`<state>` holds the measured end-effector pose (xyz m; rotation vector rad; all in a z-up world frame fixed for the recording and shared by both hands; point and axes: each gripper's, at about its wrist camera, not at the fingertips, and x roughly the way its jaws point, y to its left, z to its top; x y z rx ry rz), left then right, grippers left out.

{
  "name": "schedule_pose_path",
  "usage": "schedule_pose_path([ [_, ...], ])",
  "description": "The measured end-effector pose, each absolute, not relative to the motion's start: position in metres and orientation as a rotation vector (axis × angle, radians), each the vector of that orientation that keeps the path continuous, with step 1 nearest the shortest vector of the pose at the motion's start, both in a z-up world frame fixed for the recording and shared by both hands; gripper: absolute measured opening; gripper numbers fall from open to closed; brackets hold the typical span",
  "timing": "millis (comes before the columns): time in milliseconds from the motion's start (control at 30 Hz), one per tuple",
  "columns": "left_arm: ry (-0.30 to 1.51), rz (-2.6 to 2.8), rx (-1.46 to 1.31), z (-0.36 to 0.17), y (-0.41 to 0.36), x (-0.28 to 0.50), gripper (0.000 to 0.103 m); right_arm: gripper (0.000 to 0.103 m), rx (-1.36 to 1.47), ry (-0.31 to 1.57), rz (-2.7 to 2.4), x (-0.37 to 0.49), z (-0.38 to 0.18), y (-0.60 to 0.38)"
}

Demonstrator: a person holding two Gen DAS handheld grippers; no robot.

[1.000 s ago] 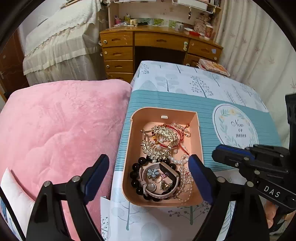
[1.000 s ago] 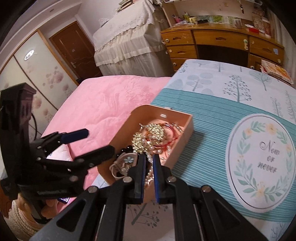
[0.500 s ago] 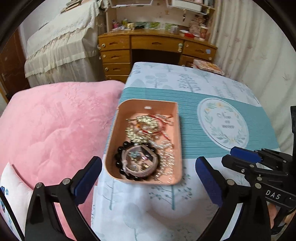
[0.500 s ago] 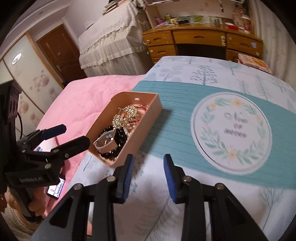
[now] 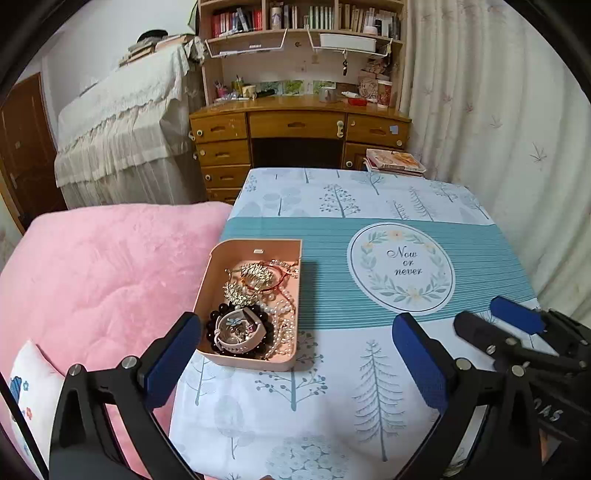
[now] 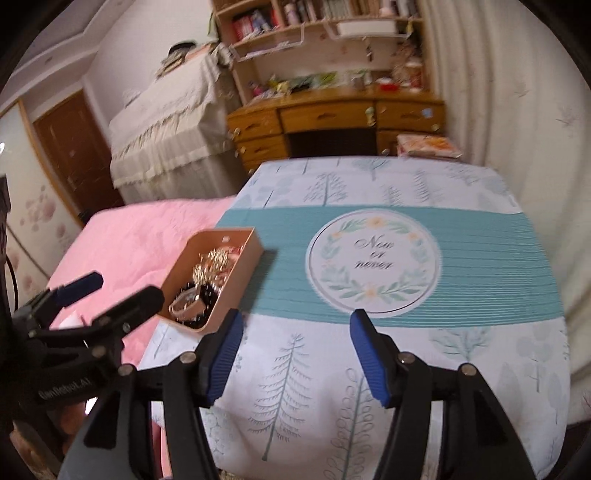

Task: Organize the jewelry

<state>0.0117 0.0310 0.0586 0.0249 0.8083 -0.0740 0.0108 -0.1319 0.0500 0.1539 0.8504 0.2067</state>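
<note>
Behind the table [image 5: 369, 387], a wooden desk [image 5: 299, 125] with drawers is seen against the far wall, with bookshelves [image 5: 299, 18] above it, a lace-covered piece of furniture [image 5: 122, 122] to its left and a pale curtain [image 5: 498, 110] to its right. A pink blanket [image 5: 99, 273] is spread along the table's left edge. The table is covered by a tree-print cloth with a teal band. The left gripper [image 5: 295, 354] is held wide open above the table's near edge, and nothing is gripped or touched by it. The right gripper [image 6: 295, 350] is likewise spread open and empty over the near part of the cloth. A pink jewelry tray [image 5: 255, 245] is set at the table's left edge, on the teal band, and is filled with gold pieces, pearl strands [image 5: 284, 325], a black bead bracelet [image 5: 214, 325] and a pink-strapped watch [image 5: 240, 332]
</note>
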Motion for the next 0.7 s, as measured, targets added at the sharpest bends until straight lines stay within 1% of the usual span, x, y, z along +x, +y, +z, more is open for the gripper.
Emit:
schedule_pose_path([
  [200,0.821,-0.049,0.053,0.065,0.008,0.006,0.102,0.061,0.173,0.799,0.163,-0.005,0.066,-0.151],
  [367,0.791,-0.024,0.065,0.068,-0.004,-0.003,0.102,0.061,0.170,0.782,0.139,-0.015,0.070,-0.157],
  [700,0.830,-0.042,0.037,0.062,-0.018,-0.003,0.102,0.061,0.167,0.771,0.108,-0.025,0.070,-0.171],
])
